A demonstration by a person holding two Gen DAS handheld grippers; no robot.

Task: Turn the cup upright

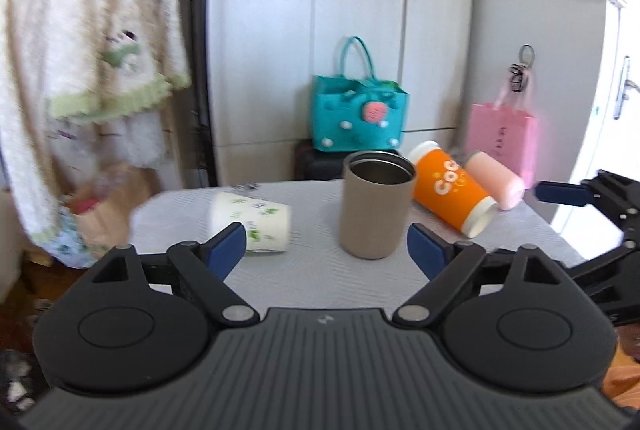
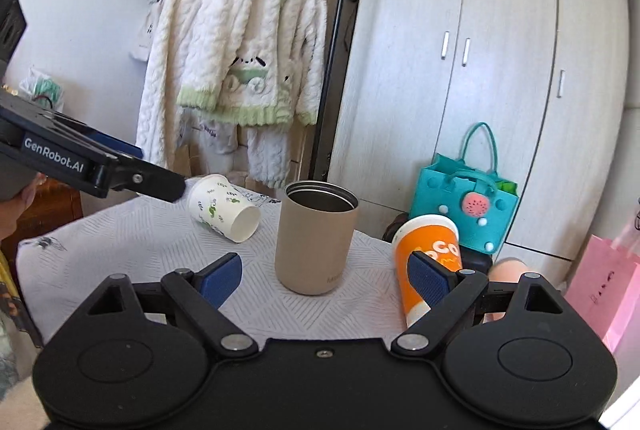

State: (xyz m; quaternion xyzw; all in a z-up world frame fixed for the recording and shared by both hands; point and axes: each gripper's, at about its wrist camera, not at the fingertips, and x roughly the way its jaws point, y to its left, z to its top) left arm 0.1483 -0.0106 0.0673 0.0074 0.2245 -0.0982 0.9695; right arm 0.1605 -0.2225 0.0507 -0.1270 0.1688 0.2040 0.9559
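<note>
A beige metal-lined cup (image 1: 376, 204) stands upright, mouth up, in the middle of the table; it also shows in the right wrist view (image 2: 316, 238). A white paper cup with green print (image 1: 254, 222) (image 2: 222, 208) lies on its side to its left. An orange cup (image 1: 452, 190) (image 2: 426, 262) and a pink cup (image 1: 496, 180) (image 2: 506, 268) lie on their sides to its right. My left gripper (image 1: 326, 250) is open and empty, just short of the beige cup. My right gripper (image 2: 326, 280) is open and empty, near the beige cup.
The table has a white patterned cloth (image 1: 312, 270) (image 2: 120, 250). A teal bag (image 1: 358, 114) (image 2: 466, 206) and a pink paper bag (image 1: 504, 138) (image 2: 604, 290) stand behind it by the wardrobe (image 2: 460, 70). A fleece jacket (image 2: 240, 50) hangs on a rack at left.
</note>
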